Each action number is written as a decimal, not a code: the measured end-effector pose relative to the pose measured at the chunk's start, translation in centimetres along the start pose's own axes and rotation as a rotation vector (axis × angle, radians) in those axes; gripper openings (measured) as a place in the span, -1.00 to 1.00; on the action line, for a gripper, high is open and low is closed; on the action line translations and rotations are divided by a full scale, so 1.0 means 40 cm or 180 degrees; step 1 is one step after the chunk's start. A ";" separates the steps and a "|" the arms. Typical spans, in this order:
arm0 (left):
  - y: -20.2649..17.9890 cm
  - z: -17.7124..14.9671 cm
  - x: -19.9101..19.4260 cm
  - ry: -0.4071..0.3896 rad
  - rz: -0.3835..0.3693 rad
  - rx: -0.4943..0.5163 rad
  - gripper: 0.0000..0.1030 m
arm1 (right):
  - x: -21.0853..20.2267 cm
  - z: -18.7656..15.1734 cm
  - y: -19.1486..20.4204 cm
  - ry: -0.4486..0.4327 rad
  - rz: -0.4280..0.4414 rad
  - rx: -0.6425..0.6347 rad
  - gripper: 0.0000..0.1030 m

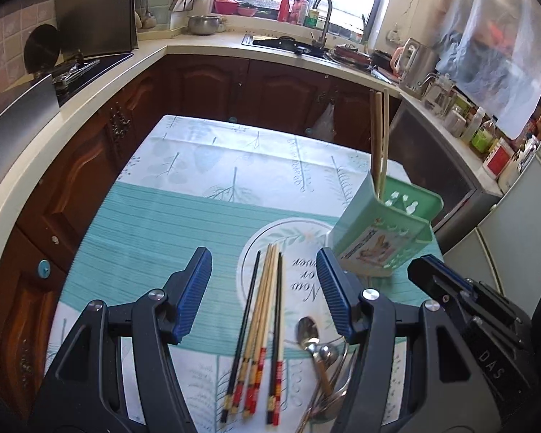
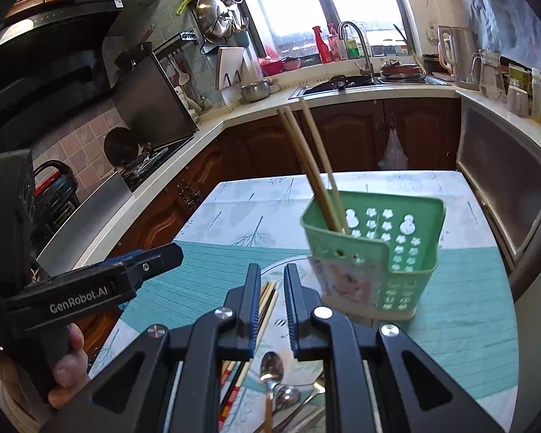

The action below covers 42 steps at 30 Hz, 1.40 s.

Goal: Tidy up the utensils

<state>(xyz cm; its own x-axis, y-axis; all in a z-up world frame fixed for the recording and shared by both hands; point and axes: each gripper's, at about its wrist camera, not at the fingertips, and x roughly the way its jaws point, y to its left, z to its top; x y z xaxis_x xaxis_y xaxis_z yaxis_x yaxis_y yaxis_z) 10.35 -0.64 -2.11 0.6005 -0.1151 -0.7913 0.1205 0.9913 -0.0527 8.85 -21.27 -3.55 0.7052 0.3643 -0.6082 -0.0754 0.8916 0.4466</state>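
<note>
On the leaf-print tablecloth (image 1: 184,166), six loose chopsticks (image 1: 261,328) lie beside about three metal spoons (image 1: 315,346); three bamboo chopsticks (image 2: 315,169) stand in one green perforated plastic holder (image 2: 407,252). Left gripper (image 1: 265,288) gapes wide, empty, over the loose chopsticks. Right gripper (image 2: 272,306) is slightly parted, holding nothing.

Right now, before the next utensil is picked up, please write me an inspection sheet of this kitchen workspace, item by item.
Surface: small table under a teal and white patterned cloth.
Job's things: green perforated plastic holder with plain wooden chopsticks standing in it; loose red-ended chopsticks and metal spoons lying flat on the cloth.
Clutter: nothing seen.
Grippers: left gripper open above the loose chopsticks, empty; right gripper slightly parted, empty.
Cables: nothing seen.
Surroundings: dark wooden cabinets, sink with tap, crowded counter.
</note>
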 end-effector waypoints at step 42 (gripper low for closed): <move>0.057 -0.077 0.091 0.0639 0.0103 0.0140 0.12 | 0.093 -0.098 0.135 0.0691 -0.0059 0.0025 -0.74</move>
<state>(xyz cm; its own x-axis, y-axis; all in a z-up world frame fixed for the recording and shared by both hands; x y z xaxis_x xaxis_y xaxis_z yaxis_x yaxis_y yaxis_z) 10.35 1.39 -6.97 0.4354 -0.0640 -0.8979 0.1407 0.9900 -0.0023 8.30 -14.07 -5.98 0.5380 0.3980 -0.7431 -0.0579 0.8969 0.4385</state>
